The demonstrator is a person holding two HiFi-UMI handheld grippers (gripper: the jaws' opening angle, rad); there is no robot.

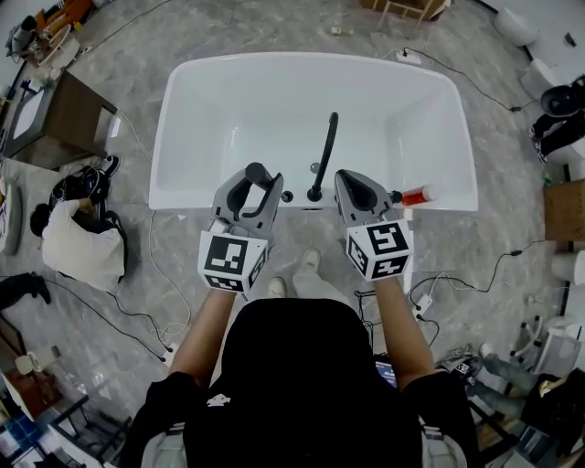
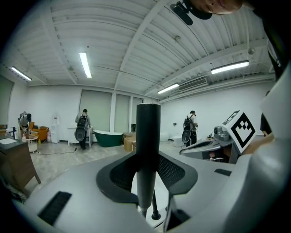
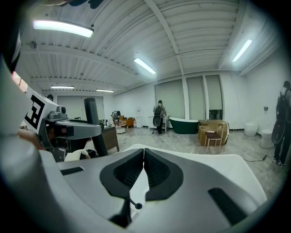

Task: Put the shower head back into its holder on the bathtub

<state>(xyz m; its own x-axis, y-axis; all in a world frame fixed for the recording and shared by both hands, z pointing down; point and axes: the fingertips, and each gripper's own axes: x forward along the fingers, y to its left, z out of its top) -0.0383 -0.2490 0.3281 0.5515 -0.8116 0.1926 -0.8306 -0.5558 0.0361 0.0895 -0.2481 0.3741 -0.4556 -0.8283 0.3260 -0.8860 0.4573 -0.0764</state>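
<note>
Shower head [image 2: 148, 136] is clamped upright in the left gripper [image 1: 249, 194] over the bathtub [image 1: 174, 128] near rim, right gripper [image 3: 143, 157] is closed on nothing, so slotting into the holder isn't done yet.

grey marble floor [image 1: 274, 27], white ribbed ceiling [image 2: 136, 32], strip lights [image 2: 85, 64], green tub [image 2: 108, 138], wooden cabinet [image 1: 78, 123]

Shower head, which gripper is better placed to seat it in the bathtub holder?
Left. The left gripper holds the shower head between its fingers, near the bathtub rim; the right gripper is shut and empty.
</note>
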